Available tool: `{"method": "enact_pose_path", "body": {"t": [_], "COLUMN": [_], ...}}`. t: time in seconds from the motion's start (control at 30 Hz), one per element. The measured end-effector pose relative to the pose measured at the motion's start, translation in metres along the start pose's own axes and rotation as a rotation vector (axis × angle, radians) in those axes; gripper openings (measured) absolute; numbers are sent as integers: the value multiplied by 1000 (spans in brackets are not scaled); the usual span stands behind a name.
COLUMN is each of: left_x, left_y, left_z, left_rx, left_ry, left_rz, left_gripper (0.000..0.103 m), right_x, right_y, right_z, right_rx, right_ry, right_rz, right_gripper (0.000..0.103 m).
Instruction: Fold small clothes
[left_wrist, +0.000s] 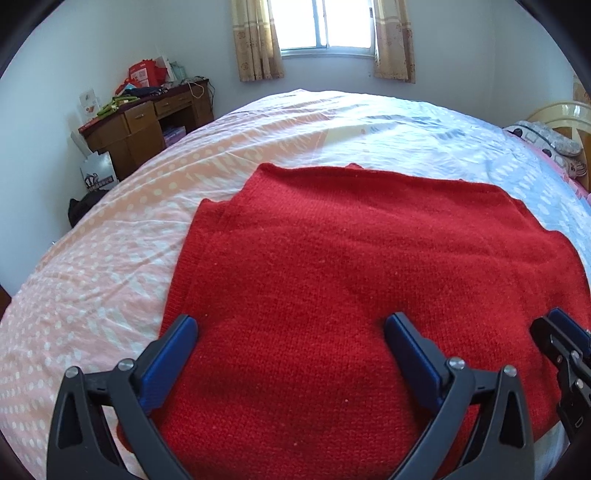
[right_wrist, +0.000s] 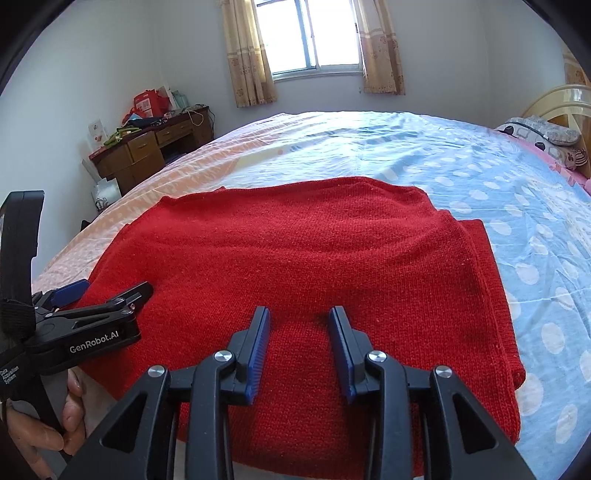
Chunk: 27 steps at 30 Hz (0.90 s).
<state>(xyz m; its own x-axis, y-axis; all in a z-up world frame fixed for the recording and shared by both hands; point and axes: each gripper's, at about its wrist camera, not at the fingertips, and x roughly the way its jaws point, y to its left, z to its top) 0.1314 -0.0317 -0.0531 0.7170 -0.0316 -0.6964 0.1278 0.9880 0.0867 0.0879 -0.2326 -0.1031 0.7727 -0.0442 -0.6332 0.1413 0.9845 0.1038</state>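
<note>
Showing only rightward: hand (right_wrist: 55, 417) gripping left claw (right_wrist: 107, 291).

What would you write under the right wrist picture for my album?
Two open hand-held grippers, right and left, over a folded red sweater on a dotted bedsheet.

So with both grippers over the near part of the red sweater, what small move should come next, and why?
Probably lift both grippers clear. The red sweater already lies folded flat on the bed sheet, sides tucked in. The left gripper stands wide open, and the right gripper is open too, with no cloth pinched between its pads.
</note>
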Motion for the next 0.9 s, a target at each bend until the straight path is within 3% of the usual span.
{"method": "enact_pose_path", "body": {"t": [0.1, 0.23, 0.43, 0.53, 0.6, 0.7, 0.77, 0.83, 0.9], "left_x": [-2, -13, -37, -17, 0, 16, 25, 18, 18], "left_y": [-2, 0, -31, -41, -42, -43, -48, -52, -54], "left_z": [3, 11, 48, 63, 64, 50, 31, 29, 28], "left_rx": [18, 13, 110, 109, 83, 57, 78, 87, 97], "left_ry": [9, 27, -115, -87, -37, 12, 28, -4, 14], "left_rz": [4, -53, -63, -76, -87, -122, -100, -107, -105], "left_gripper": [103, 99, 99, 98, 92, 91, 93, 94, 95], "right_x": [-1, -2, -9, -9, -9, -8, -8, -7, -11], "right_y": [-1, -4, -10, -16, -19, -17, -18, -20, -24], "right_z": [0, 0, -2, -3, -3, -2, -2, -2, -1], "right_rx": [7, 25, 58, 90, 103, 96, 95, 103, 130], "right_ry": [-1, -9, -41, -45, -44, -44, -44, -42, -45], "right_rz": [7, 28, 44, 67, 77, 72, 75, 91, 100], "right_gripper": [36, 36, 37, 37, 37, 37, 38, 42, 42]}}
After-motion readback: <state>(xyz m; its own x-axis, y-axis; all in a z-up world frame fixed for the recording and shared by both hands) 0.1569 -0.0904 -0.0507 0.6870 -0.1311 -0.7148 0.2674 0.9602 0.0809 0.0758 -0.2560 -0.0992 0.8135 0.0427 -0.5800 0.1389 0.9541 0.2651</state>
